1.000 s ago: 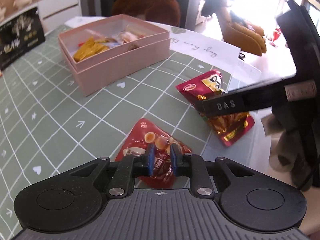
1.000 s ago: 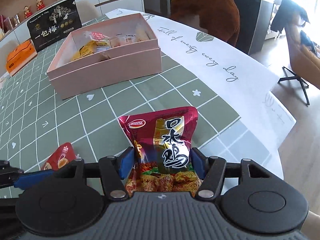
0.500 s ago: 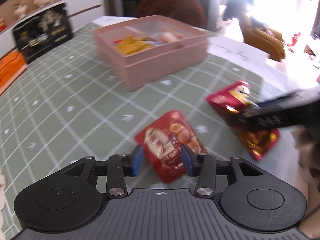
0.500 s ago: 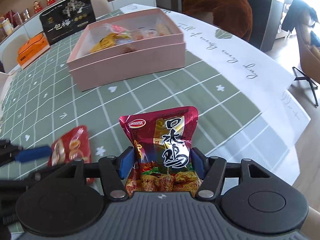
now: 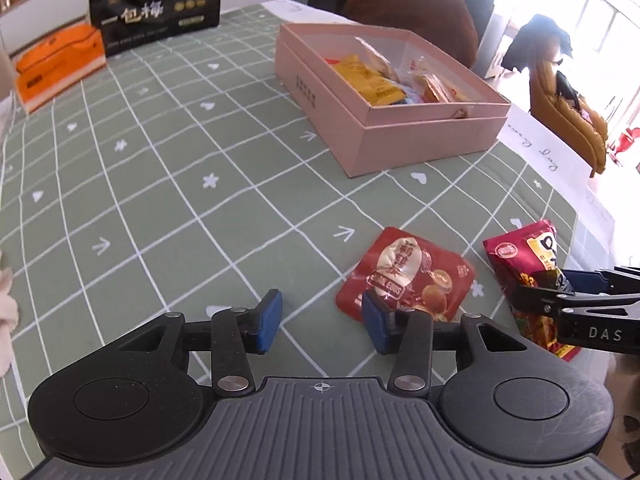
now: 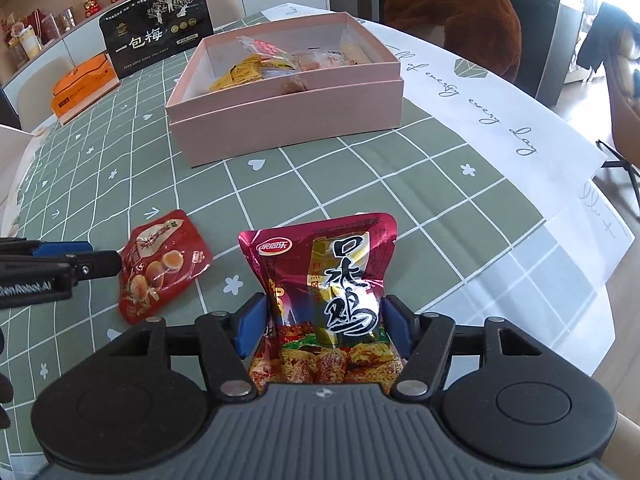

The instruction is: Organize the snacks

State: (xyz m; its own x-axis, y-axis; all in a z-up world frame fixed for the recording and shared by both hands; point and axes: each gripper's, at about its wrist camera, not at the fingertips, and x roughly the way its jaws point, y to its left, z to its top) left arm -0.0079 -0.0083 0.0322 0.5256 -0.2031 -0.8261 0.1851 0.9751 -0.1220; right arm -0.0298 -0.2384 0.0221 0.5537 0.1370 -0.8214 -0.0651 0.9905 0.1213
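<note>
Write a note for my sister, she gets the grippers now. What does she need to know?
Left hand-held gripper: open, holding nothing, low over the green tablecloth.
Right hand-held gripper: shut on the dark red chicken snack bag, near the table's edge.
The red egg snack packet lies flat on the cloth, just ahead and to the right of the left gripper.
The pink box is open and already holds several snacks.
Left to do: put the chicken bag in the box, then pick up the egg packet and put it in too.
</note>
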